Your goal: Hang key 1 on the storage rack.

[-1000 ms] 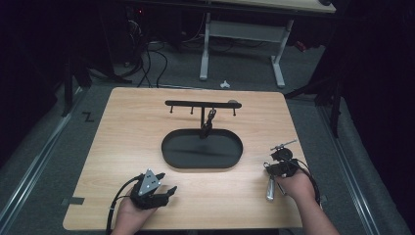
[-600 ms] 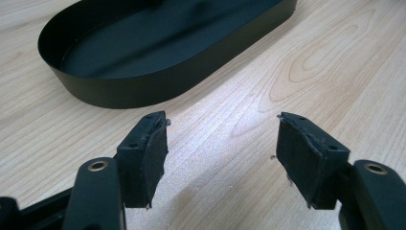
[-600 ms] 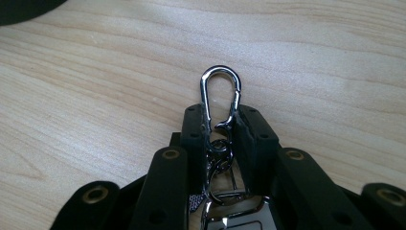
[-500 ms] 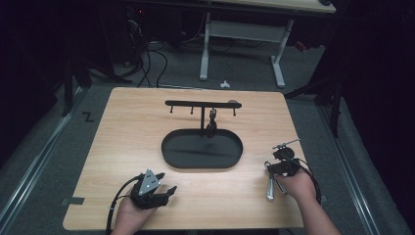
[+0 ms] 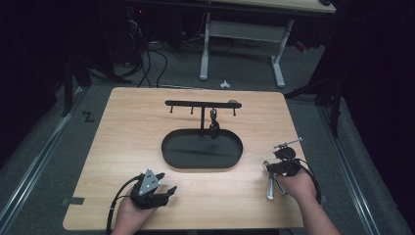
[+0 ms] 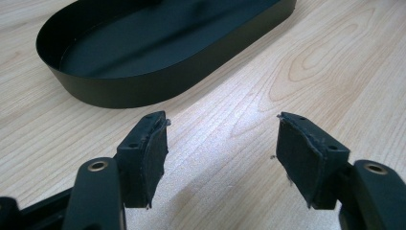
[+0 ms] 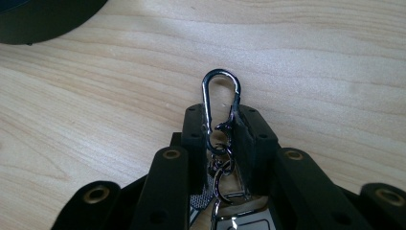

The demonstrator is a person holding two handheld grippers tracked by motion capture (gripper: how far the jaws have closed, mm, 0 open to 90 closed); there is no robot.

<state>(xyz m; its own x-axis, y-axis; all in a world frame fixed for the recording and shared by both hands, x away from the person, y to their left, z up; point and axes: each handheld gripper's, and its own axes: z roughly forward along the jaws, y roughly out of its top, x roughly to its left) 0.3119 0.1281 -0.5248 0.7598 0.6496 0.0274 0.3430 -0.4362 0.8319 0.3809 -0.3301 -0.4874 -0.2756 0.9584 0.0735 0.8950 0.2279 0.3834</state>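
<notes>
Wood table: pale grain, with the person's hands at its 6 o'clock edge.
Left gripper: low at 7 o'clock of the tray. Its jaws gape wide in the left gripper view, with nothing but bare wood between the pads.
Tray: black oval at table centre, nothing visible in it. Its wall is just ahead of the left jaws.
Stand: black T-bar rising from the tray's 12 o'clock side. One dark key ring hangs from a hook right of the post. The other hooks look bare.
Right gripper: at 4 o'clock of the tray, jaws nearly closed and pinching the carabiner's lower end.
Carabiner: dark metal, loop sticking out ahead of the pads, rings trailing under the gripper, close over the wood.
Silvery strip: on the table at the right hand's 9 o'clock. It is probably the key ring's tail, though the link is unclear.
Change: almost none over the last second, as both hands sit where they were.
Reading: the grip looks settled but the carry to a free hook has not begun.
</notes>
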